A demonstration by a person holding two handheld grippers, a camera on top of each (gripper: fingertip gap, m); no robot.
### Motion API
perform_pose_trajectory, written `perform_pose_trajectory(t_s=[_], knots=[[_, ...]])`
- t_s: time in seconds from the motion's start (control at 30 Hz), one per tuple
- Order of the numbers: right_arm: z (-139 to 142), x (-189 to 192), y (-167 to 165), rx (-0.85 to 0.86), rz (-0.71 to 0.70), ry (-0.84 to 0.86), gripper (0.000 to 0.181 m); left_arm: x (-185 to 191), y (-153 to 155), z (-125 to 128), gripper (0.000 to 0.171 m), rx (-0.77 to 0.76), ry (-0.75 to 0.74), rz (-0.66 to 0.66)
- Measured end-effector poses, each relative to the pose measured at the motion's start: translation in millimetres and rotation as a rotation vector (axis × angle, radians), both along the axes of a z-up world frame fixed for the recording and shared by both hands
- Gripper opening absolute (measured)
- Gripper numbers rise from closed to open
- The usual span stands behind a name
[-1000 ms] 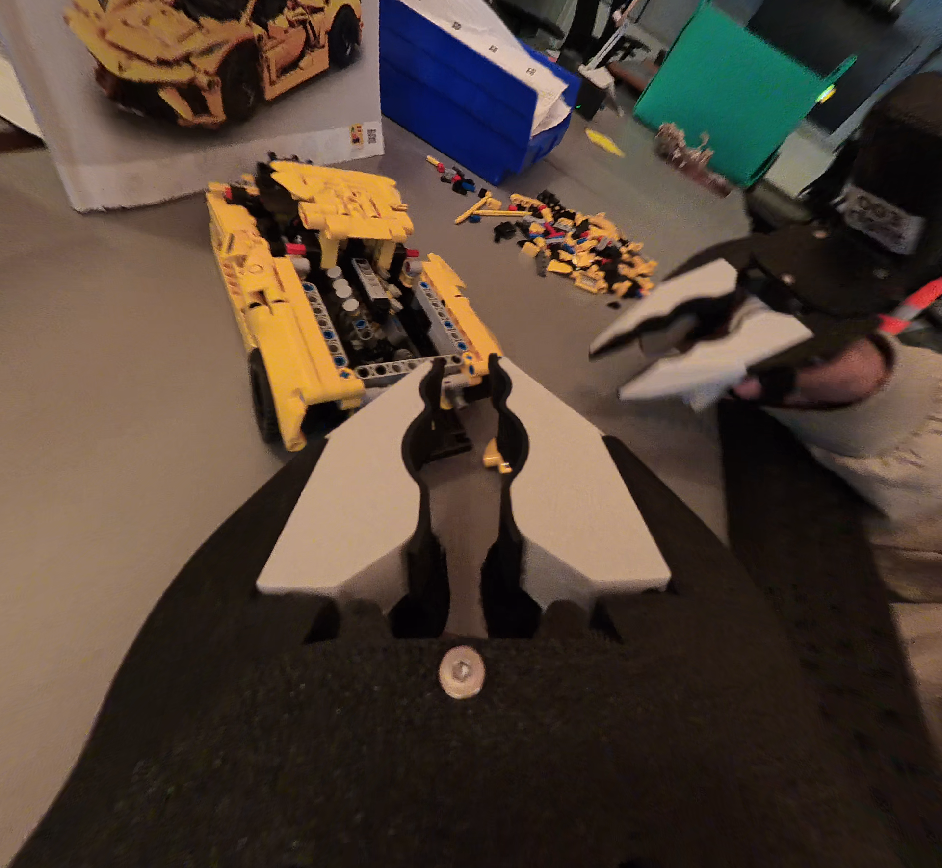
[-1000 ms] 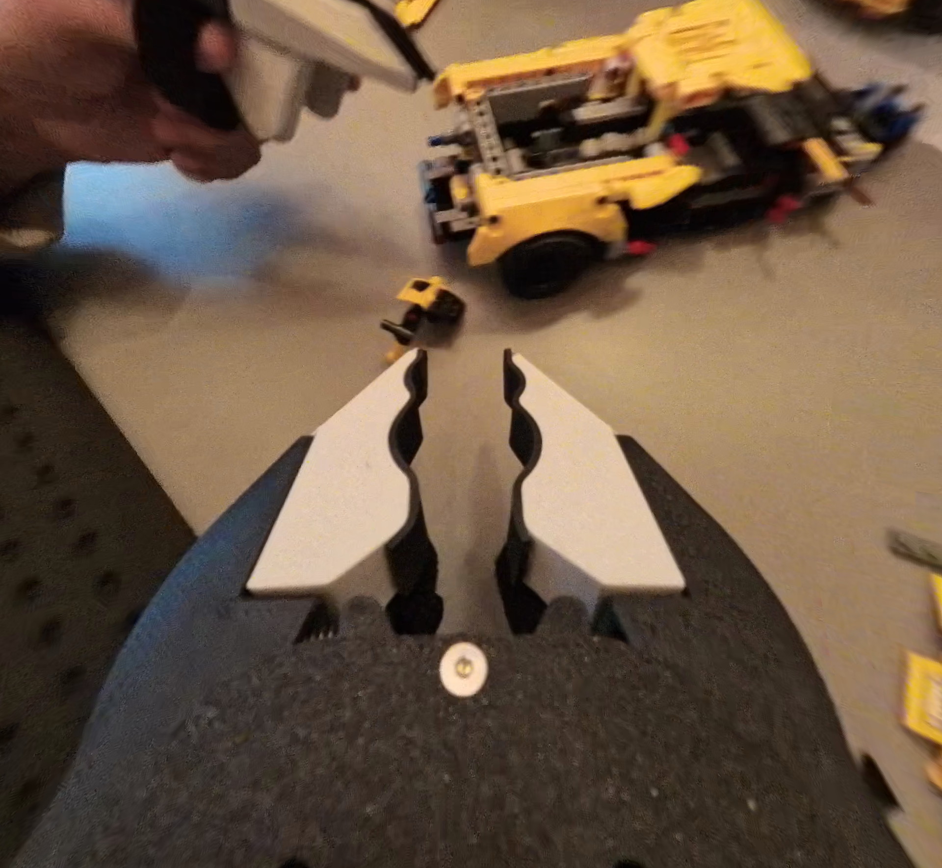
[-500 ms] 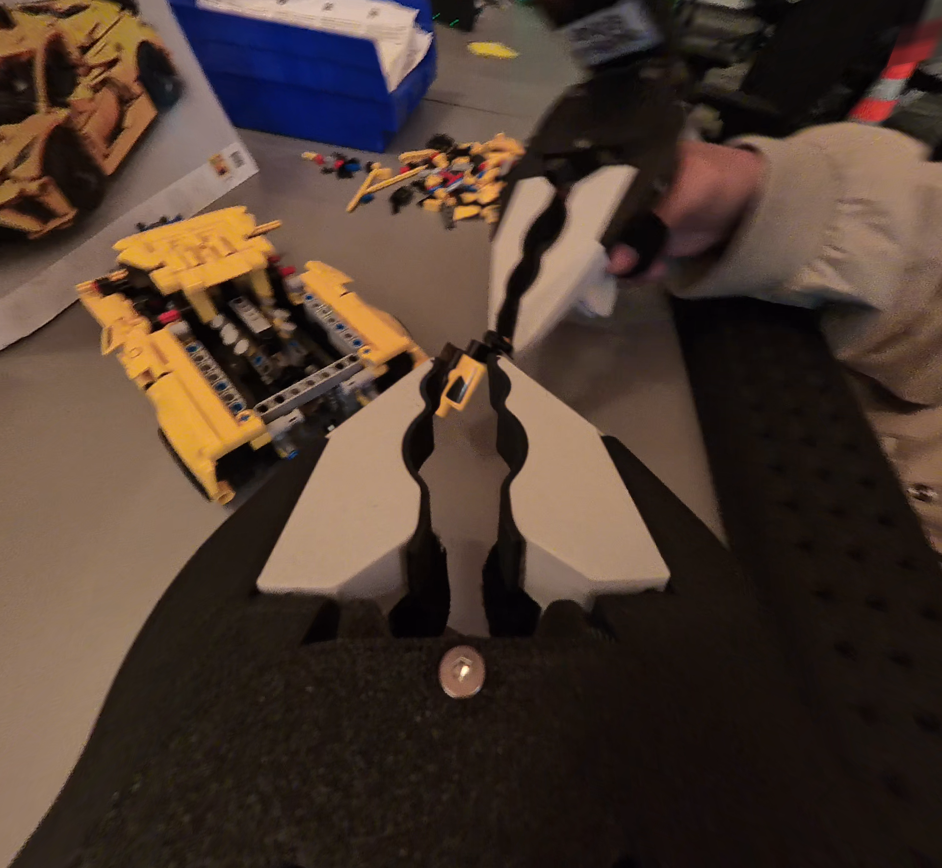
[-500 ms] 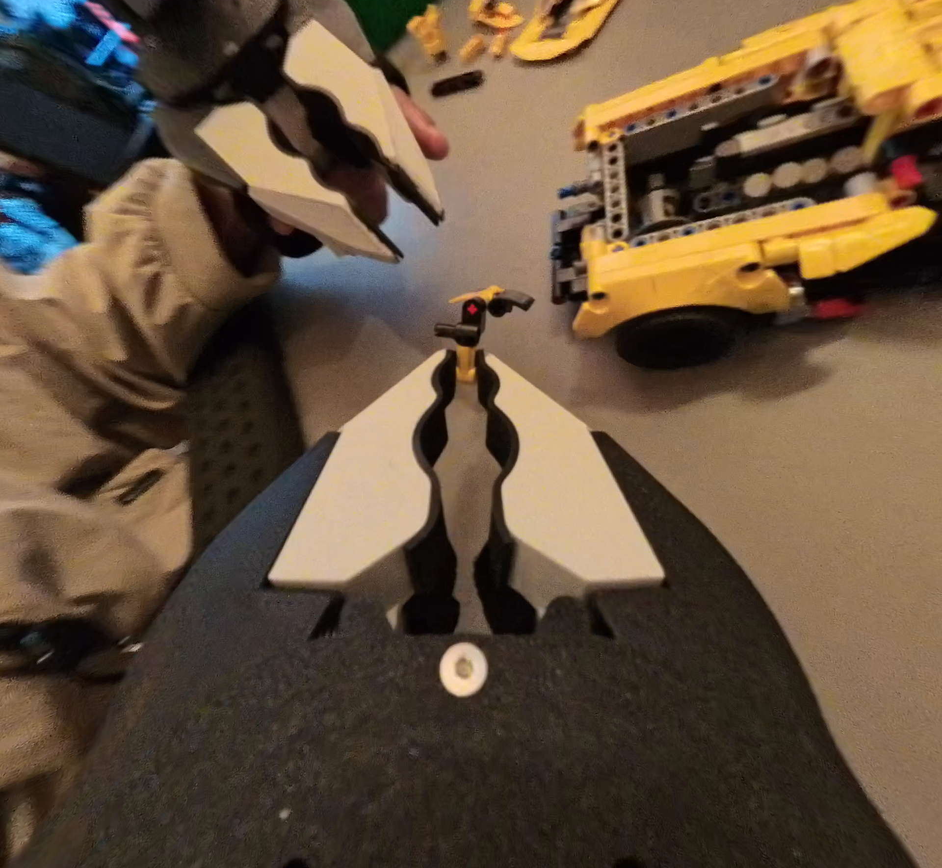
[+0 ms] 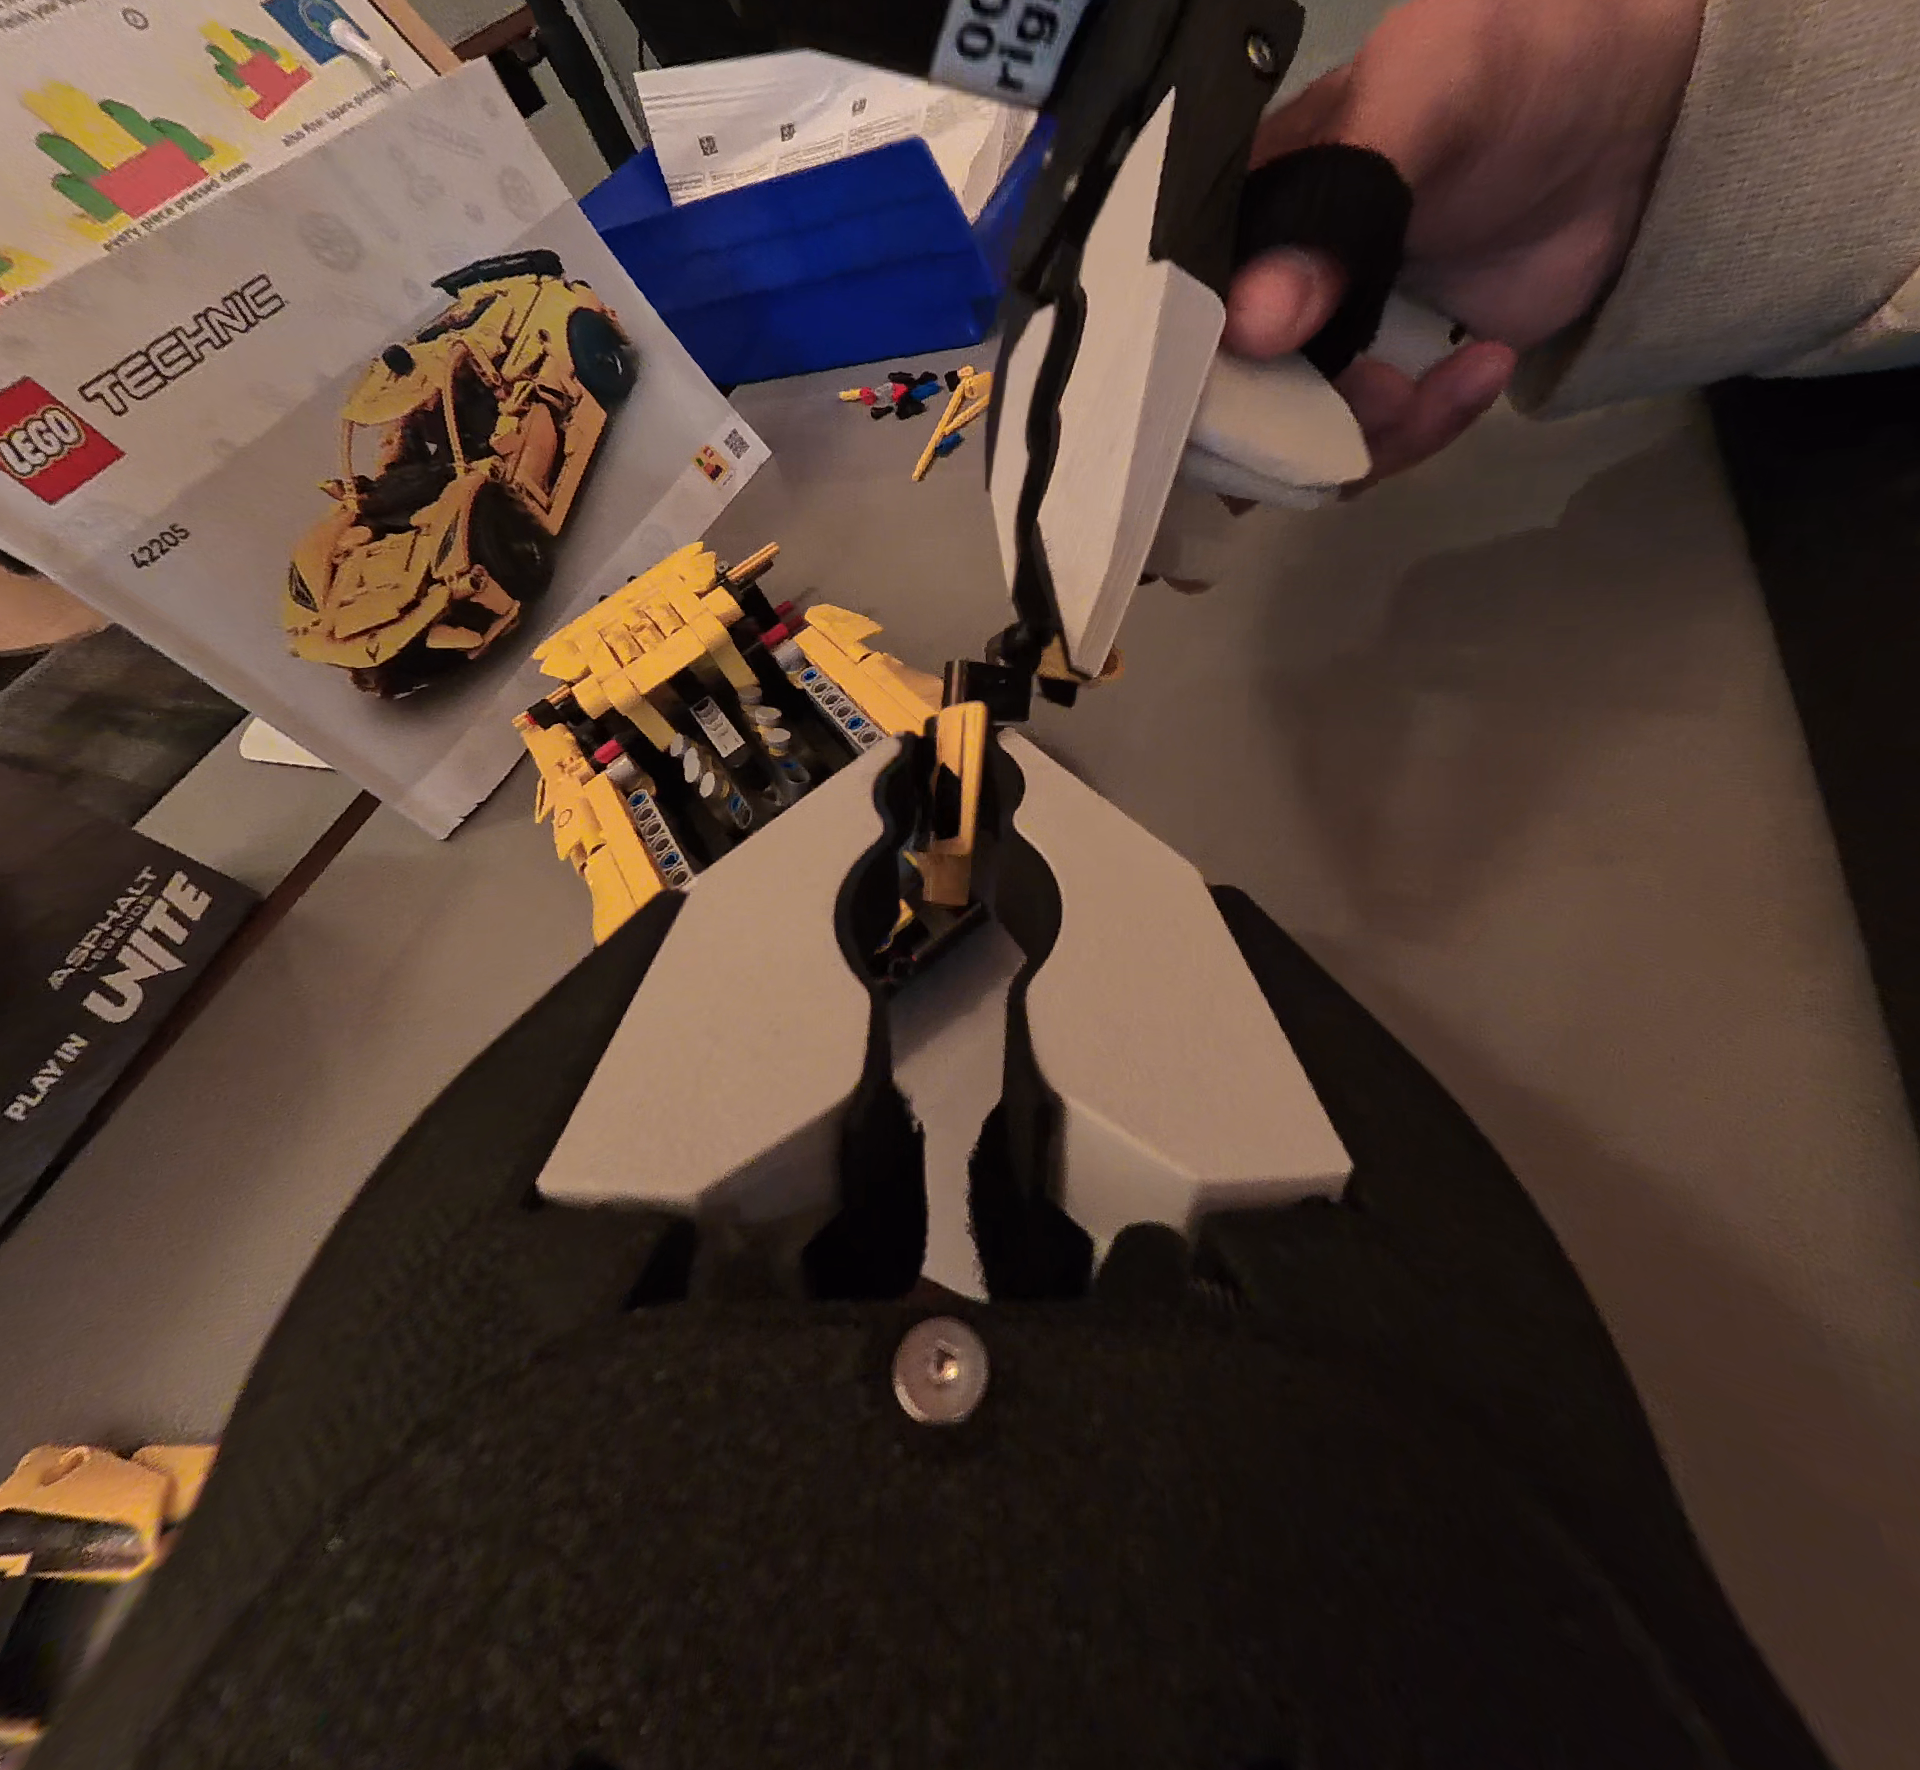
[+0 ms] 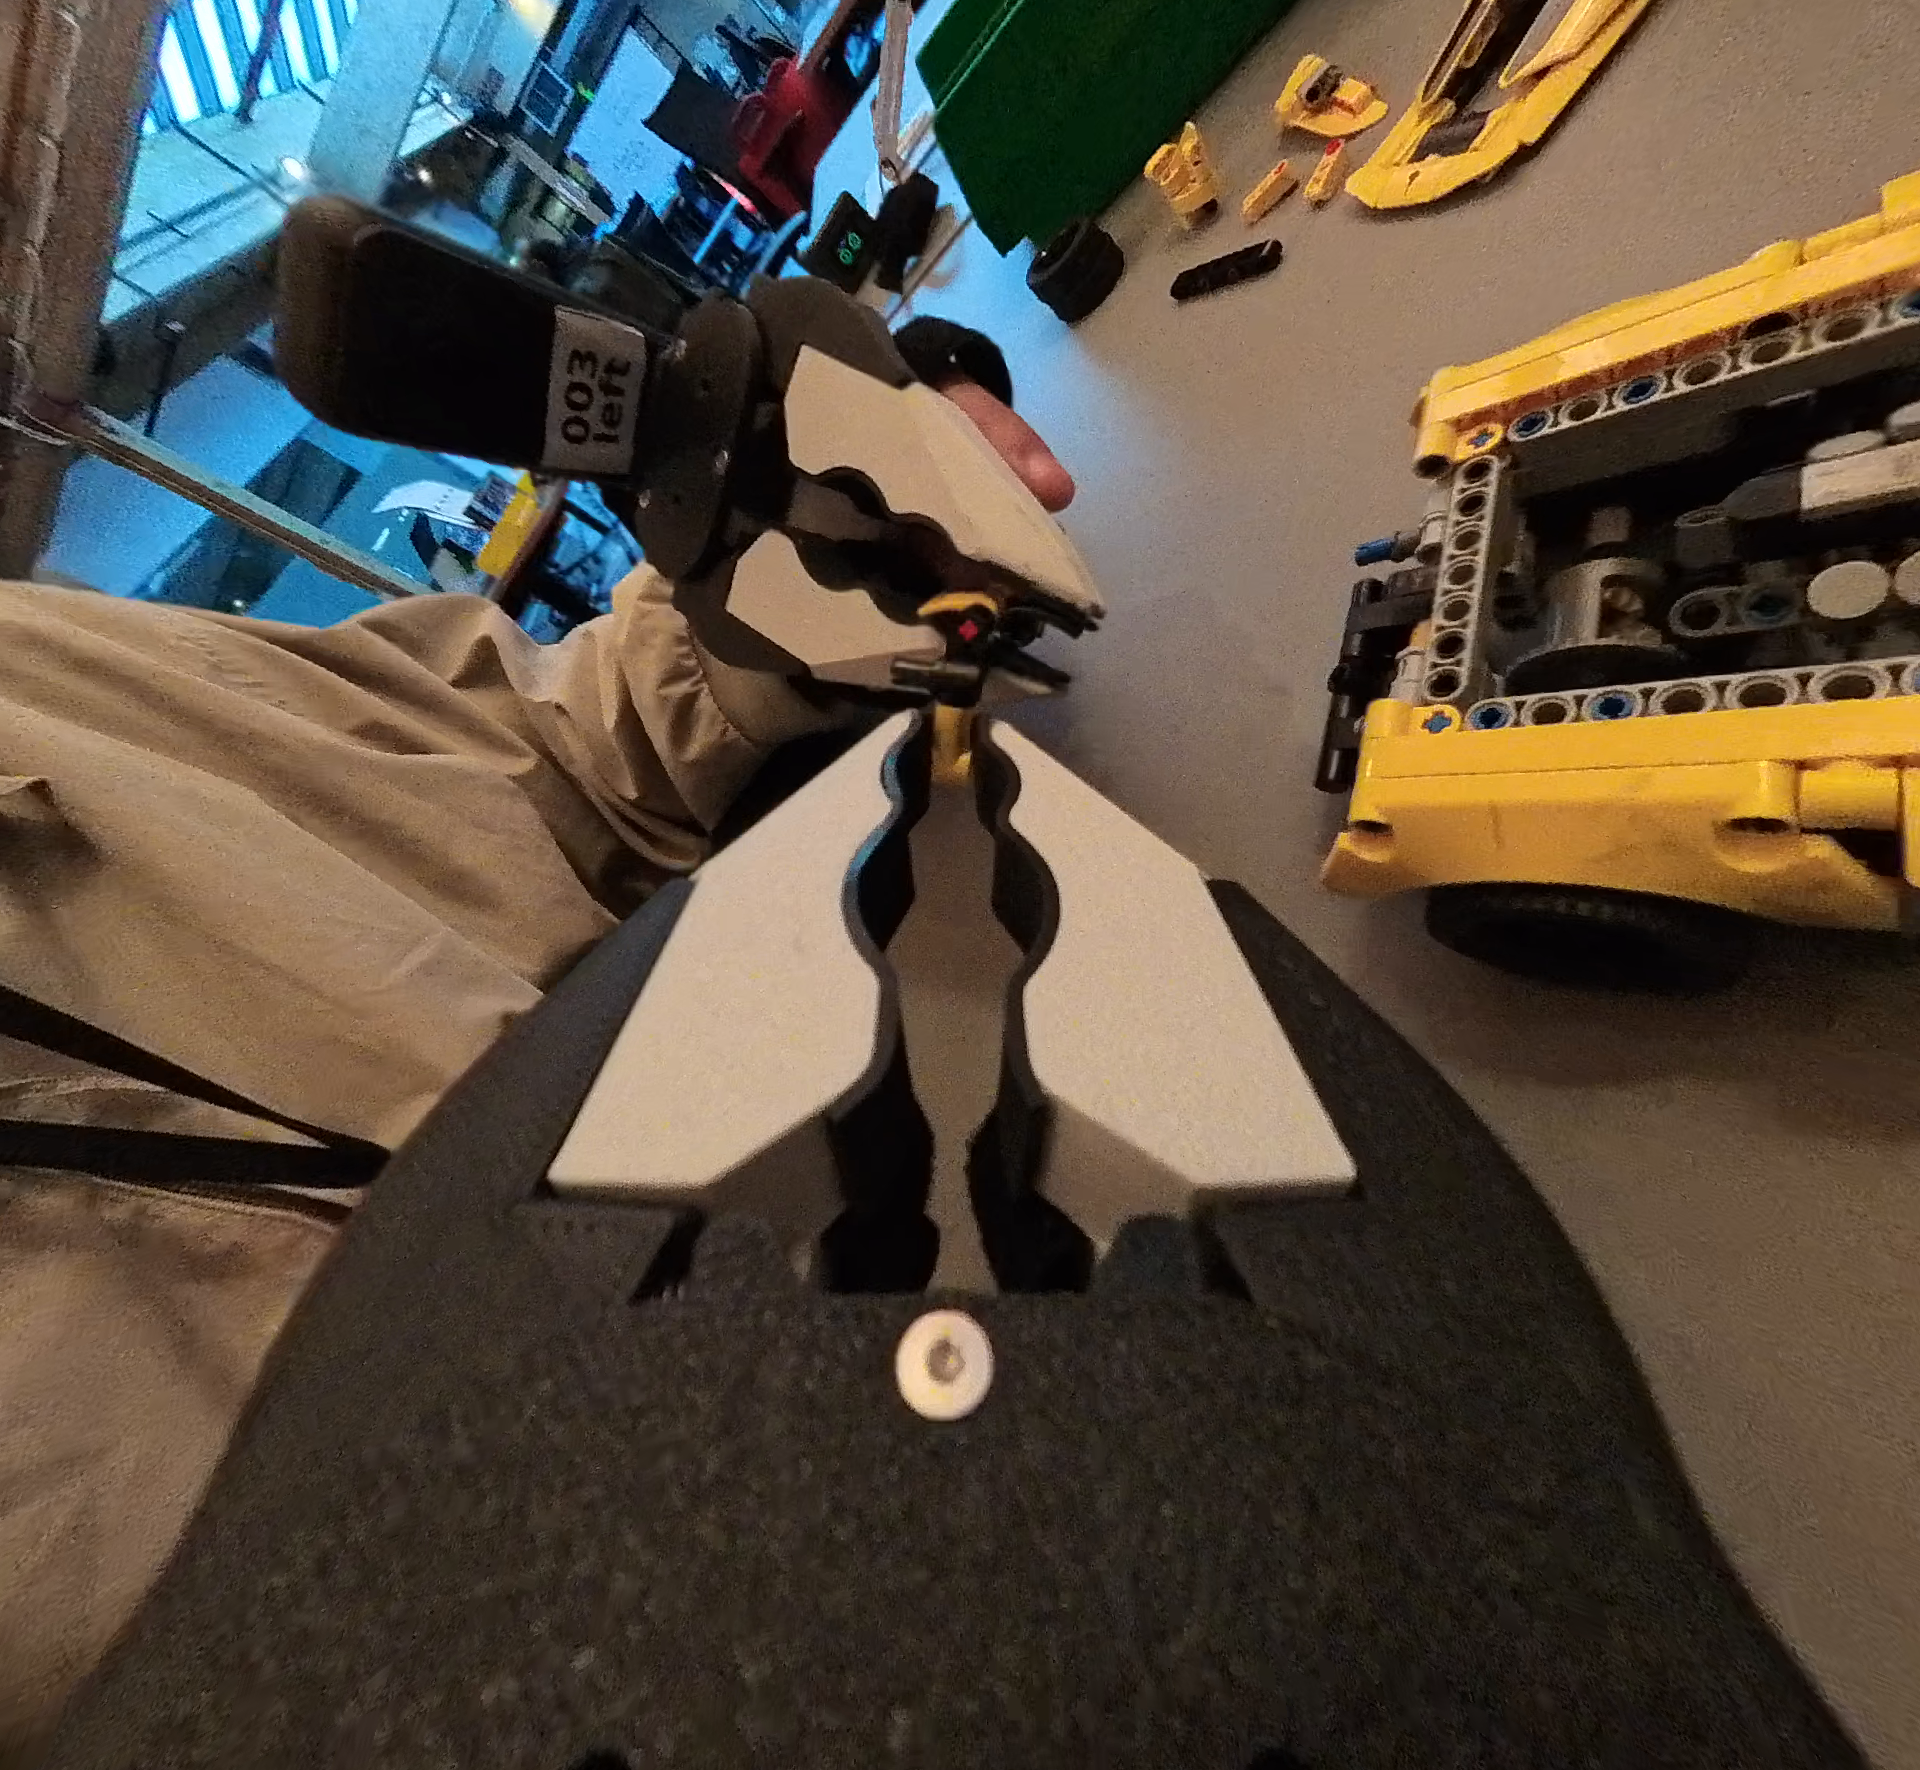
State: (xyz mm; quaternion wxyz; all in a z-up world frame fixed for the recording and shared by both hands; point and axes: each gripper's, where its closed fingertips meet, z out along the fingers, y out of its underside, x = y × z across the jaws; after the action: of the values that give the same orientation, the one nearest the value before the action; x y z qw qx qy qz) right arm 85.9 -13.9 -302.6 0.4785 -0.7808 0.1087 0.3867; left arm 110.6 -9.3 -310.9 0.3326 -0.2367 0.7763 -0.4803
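Observation:
A small yellow-and-black brick assembly (image 5: 958,785) is held in the air between both grippers. My left gripper (image 5: 948,759) is shut on its yellow end. My right gripper (image 5: 1047,666) comes down from above and grips its black end. In the right wrist view my right gripper (image 6: 948,738) is shut on a yellow stub of the assembly (image 6: 961,634), and the left gripper (image 6: 1039,650) clamps the rest from the left. The part-built yellow brick car (image 5: 707,744) stands on the grey table just behind, and it also shows in the right wrist view (image 6: 1662,681).
An instruction booklet (image 5: 364,473) leans behind the car, next to a blue bin (image 5: 810,266) and loose small pieces (image 5: 925,401). A green box (image 6: 1122,6), a yellow body panel (image 6: 1507,47), a black wheel (image 6: 1075,271) and small parts lie beyond. A person's sleeve is at the left.
The right gripper closed on the small assembly that lay on the table and lifted it. The left gripper left the car's rear, met it in the air and closed on its other end.

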Motion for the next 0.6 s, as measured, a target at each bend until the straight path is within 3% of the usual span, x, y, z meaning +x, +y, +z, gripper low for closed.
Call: perform_pose_trajectory(t_s=[0.27, 0.47, 0.6], knots=[[-7, 11, -7, 0.011, -0.053, 0.155, 0.006, 12, -6, -11, 0.007, -0.158, 0.140, 0.090], [-18, 6, -21, -0.054, 0.025, 0.174, 0.006, 9, -17, -19, 0.007, -0.108, 0.144, 0.053], [-17, 7, -23, -0.057, 0.006, 0.161, 0.006, 11, -20, -19, 0.007, -0.119, 0.150, 0.074]])
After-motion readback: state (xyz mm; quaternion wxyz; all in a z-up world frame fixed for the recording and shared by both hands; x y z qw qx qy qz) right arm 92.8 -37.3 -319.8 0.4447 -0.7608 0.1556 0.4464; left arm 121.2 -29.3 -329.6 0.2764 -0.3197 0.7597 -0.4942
